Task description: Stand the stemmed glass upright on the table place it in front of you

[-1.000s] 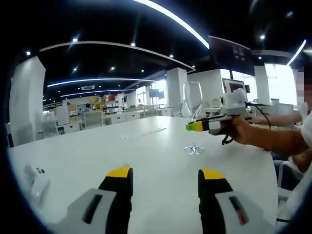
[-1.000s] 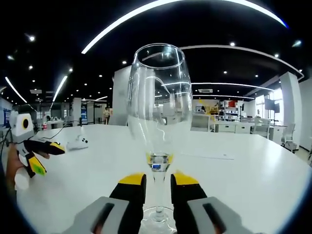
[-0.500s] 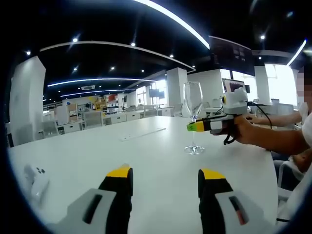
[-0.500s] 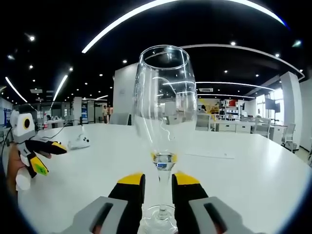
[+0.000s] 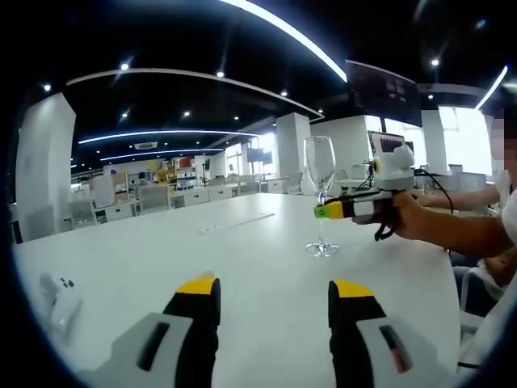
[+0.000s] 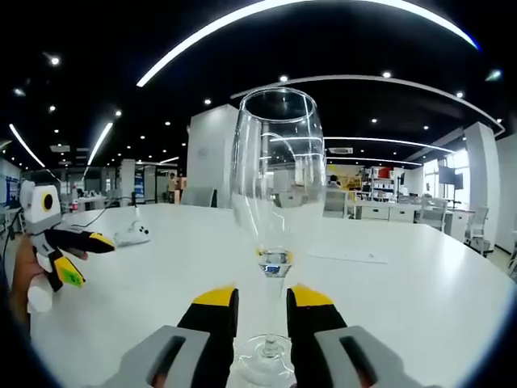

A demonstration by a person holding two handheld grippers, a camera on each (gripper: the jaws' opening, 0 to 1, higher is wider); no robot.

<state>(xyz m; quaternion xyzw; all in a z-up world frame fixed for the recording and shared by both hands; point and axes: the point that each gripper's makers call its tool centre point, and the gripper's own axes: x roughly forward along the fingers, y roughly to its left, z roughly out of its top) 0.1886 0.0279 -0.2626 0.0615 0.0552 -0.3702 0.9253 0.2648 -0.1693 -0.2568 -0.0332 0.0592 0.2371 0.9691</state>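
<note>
open-plan office | white desks [image 6: 380, 212], chairs [image 6: 478, 228], ceiling strip lights [image 5: 283, 31]

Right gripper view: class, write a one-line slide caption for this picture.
A stemmed glass stands upright on the white table, its stem between the right gripper's open jaws.

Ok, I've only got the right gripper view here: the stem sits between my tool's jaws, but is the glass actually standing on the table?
Observer: Yes. Side-on in the left gripper view, the stemmed glass stands upright, its foot flat on the white table.
Operator: Where along the stem is my tool?
Observer: The right tool is level at the upper stem, just under the bowl, well above the foot.
Operator: Is the left tool holding anything?
Observer: No. The left tool is open, nothing between its jaws, with bare table between it and the glass.
</note>
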